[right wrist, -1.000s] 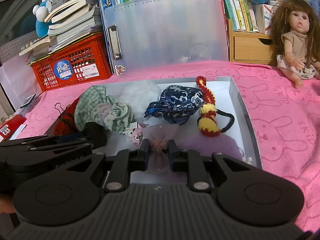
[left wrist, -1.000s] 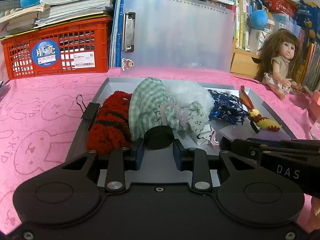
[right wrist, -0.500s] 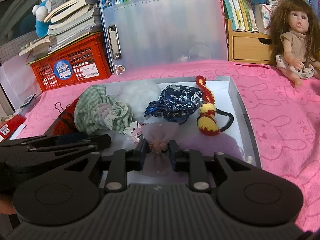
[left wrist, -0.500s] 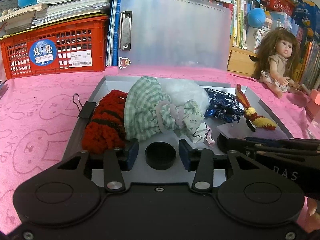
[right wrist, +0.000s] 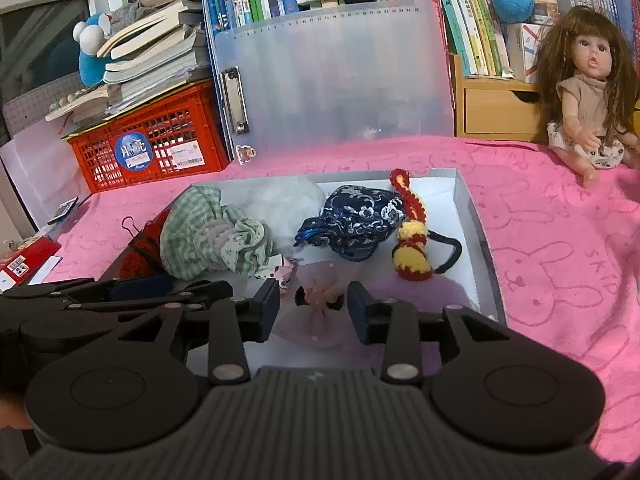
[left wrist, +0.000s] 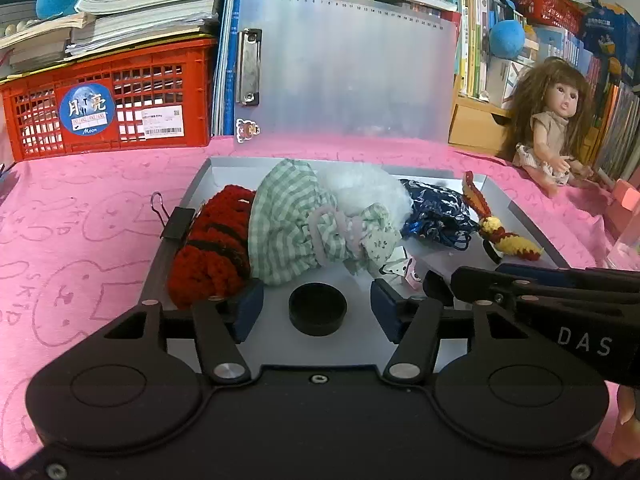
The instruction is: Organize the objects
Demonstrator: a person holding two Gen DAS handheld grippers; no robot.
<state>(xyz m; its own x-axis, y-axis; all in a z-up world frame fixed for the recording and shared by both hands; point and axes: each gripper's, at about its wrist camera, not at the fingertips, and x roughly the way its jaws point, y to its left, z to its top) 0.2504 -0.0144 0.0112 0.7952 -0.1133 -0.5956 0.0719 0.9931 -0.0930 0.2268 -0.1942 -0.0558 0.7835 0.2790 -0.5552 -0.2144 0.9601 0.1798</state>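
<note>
Left wrist view first: your left gripper (left wrist: 316, 310) has its jaws opening, and the small round black plastic cap (left wrist: 317, 309) sits on the floor of the shallow grey tray (left wrist: 528, 224) between the blue pads (left wrist: 248, 307), with a clear gap on each side, so nothing is gripped. Just beyond the cap, deeper in the tray, lies the green-and-white checked cloth pouch (left wrist: 288, 224), touching the red-and-black crocheted piece (left wrist: 216, 248) by the tray's left wall. A black binder clip (left wrist: 178, 222) is clamped on that left wall. Behind the pouch is a fluffy white pom (left wrist: 364, 188), then a dark blue patterned cloth pouch (left wrist: 434, 210) and, toward the tray's right wall, a red-and-yellow crocheted hair tie (left wrist: 502, 236). A small white-and-pink figure (left wrist: 400, 270) lies at the pouch's near edge.

Right wrist view: your right gripper (right wrist: 313, 310) also has its jaws opening. Between its pads (right wrist: 269, 310) lies the pale pink gauze hair bow (right wrist: 316, 312), on the tray floor near the tray's front edge; the pads stand clear of it on both sides. The left gripper's black body (right wrist: 120, 292) reaches into the tray just beside it.

Outside the tray, on the pink rabbit-print cloth (right wrist: 560, 280), a long-haired doll (right wrist: 588, 92) sits well off to the tray's right, a frosted clipboard (left wrist: 348, 68) stands behind the tray's far edge, and a red plastic crate (left wrist: 108, 108) sits beyond the tray's left corner.
</note>
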